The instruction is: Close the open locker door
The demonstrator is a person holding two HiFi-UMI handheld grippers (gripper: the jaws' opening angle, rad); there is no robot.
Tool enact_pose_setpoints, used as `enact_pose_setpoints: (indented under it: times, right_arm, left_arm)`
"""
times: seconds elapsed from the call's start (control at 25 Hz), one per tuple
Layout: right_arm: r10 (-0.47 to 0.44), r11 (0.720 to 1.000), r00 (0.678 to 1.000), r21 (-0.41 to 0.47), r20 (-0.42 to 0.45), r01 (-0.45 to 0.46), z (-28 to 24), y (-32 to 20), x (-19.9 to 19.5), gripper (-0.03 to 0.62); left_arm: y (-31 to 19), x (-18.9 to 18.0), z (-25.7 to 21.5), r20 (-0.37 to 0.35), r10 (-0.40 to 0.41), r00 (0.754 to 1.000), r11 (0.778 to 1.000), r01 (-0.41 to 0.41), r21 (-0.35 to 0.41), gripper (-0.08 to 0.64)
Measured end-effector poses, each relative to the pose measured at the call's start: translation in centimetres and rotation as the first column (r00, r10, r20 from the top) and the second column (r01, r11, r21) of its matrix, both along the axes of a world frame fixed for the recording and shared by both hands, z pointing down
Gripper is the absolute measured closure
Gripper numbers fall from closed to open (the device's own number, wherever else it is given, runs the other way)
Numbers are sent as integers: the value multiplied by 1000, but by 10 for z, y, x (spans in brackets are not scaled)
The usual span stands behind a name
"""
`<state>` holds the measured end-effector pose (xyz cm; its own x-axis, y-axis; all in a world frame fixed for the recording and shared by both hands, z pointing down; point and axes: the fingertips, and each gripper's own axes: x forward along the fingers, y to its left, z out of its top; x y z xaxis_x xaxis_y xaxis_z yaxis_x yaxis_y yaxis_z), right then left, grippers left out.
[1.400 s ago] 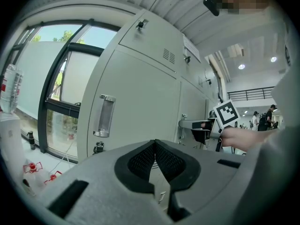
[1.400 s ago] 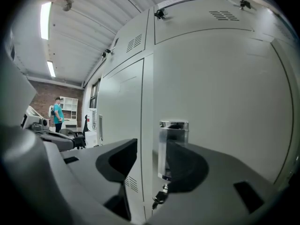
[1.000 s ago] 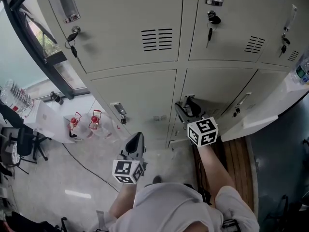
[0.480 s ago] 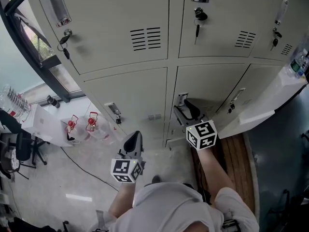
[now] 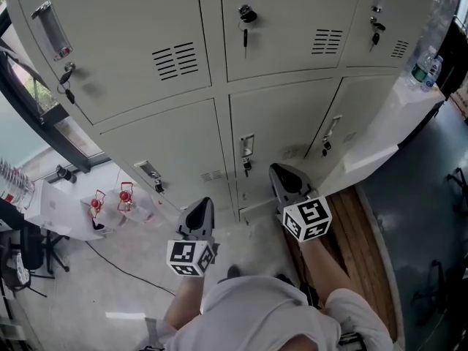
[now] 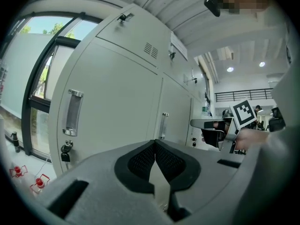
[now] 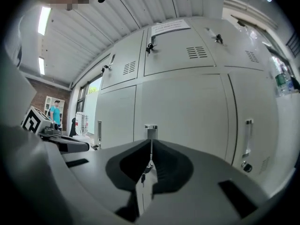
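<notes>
The middle lower locker door (image 5: 281,123) lies flush with its neighbours, a metal handle (image 5: 247,146) and a hanging key at its left edge. My right gripper (image 5: 276,169) hovers just below and to the right of that handle, apart from the door, shut with nothing between the jaws. In the right gripper view the gripper (image 7: 151,144) points straight at the handle (image 7: 150,131). My left gripper (image 5: 205,202) hangs lower left, in front of the left lower locker, shut and empty; the left gripper view shows its tips (image 6: 155,143) touching.
A white table (image 5: 398,115) with water bottles (image 5: 424,68) stands against the right lockers, above a wooden strip (image 5: 358,232). Left are a dark window frame (image 5: 40,112), two red items (image 5: 110,196) and a cable (image 5: 124,269) on the floor. A person (image 7: 56,111) stands far off.
My right gripper was up against the middle lower door by its handle; now it has drawn back and its jaws have come together. The left gripper has barely moved.
</notes>
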<state>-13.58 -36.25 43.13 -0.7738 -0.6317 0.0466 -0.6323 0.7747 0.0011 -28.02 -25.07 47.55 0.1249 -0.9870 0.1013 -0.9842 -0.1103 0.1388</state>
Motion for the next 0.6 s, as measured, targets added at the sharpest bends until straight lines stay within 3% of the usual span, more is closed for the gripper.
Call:
enact_pose_setpoints:
  times: [0.6]
  right_arm:
    - [209,976,978,-63,11,-207,25,50,89,578]
  left_arm:
    - [0,63,-17,42,107,993,993,-109,49,552]
